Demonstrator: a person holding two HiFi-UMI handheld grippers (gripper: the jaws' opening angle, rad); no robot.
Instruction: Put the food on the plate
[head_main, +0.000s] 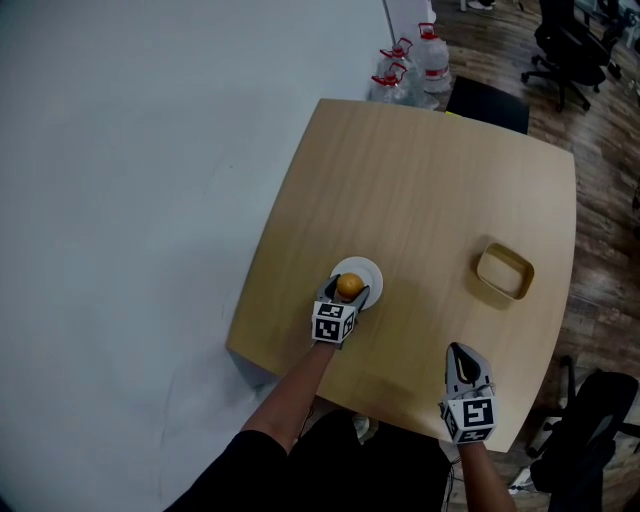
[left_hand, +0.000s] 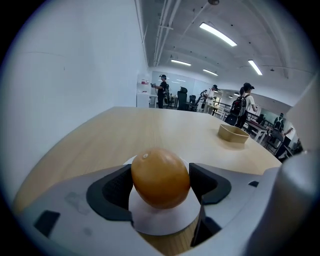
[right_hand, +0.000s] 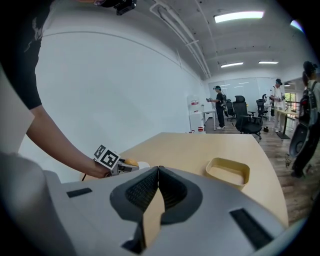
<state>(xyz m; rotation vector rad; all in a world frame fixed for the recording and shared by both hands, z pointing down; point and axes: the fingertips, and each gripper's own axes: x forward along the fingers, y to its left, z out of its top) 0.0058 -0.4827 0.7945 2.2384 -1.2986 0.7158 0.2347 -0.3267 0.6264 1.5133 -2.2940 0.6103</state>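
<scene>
Left gripper (head_main: 345, 296) of mine is closed around the food, a smooth round orange-coloured fruit (left_hand: 160, 177), with one dark pad against each of its sides. The fruit sits over the middle of the small white plate (left_hand: 165, 220), and I think its underside is touching the plate, though from this angle I cannot be sure it rests there rather than hanging just above. The plate lies near the table's (head_main: 430, 190) edge on my left, close to the white wall.

My right gripper (right_hand: 158, 175) has its jaws pressed together with nothing between them (only the wooden tabletop shows through the slit below the pads). It is low over the near edge of the table, well apart from the plate. A shallow tan tray (head_main: 504, 271) stands empty on the right side of the table, beyond that gripper. Past the far corner, a few water bottles (head_main: 415, 60) stand on the floor.
</scene>
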